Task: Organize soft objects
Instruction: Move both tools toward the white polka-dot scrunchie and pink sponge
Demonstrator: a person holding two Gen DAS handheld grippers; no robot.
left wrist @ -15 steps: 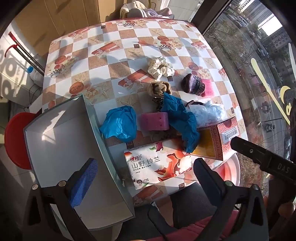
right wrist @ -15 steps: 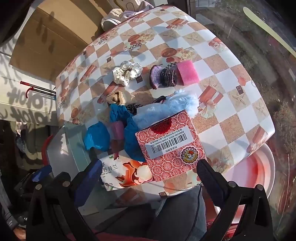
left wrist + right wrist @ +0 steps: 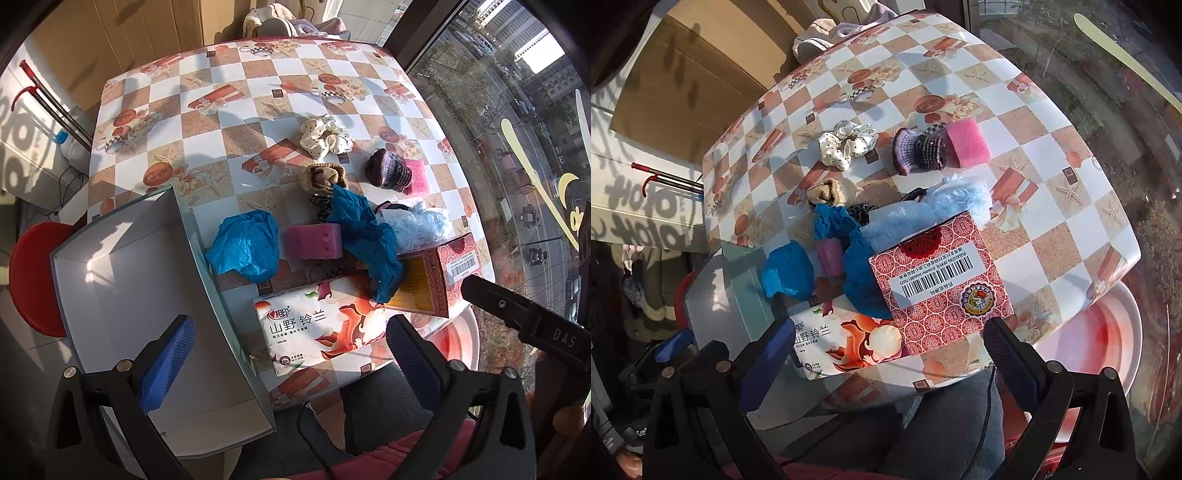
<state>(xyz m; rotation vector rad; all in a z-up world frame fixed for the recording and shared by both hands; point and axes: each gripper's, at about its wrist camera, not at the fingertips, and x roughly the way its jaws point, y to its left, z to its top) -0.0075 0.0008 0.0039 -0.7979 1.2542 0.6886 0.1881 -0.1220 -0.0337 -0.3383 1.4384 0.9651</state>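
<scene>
Blue crumpled cloths (image 3: 243, 245) lie mid-worktop (image 3: 229, 122) beside a pink sponge (image 3: 314, 242), near the grey box (image 3: 122, 295). Left claw (image 3: 284, 354) and right claw (image 3: 882, 354) hang apart, holding nothing.

My white floral tissue pack (image 3: 317, 328) reads "山野铃兰", the black plastic bar (image 3: 535, 325) at right says "DAS", and the red patterned carton (image 3: 942, 284) carries a barcode sticker, digits too small.
</scene>
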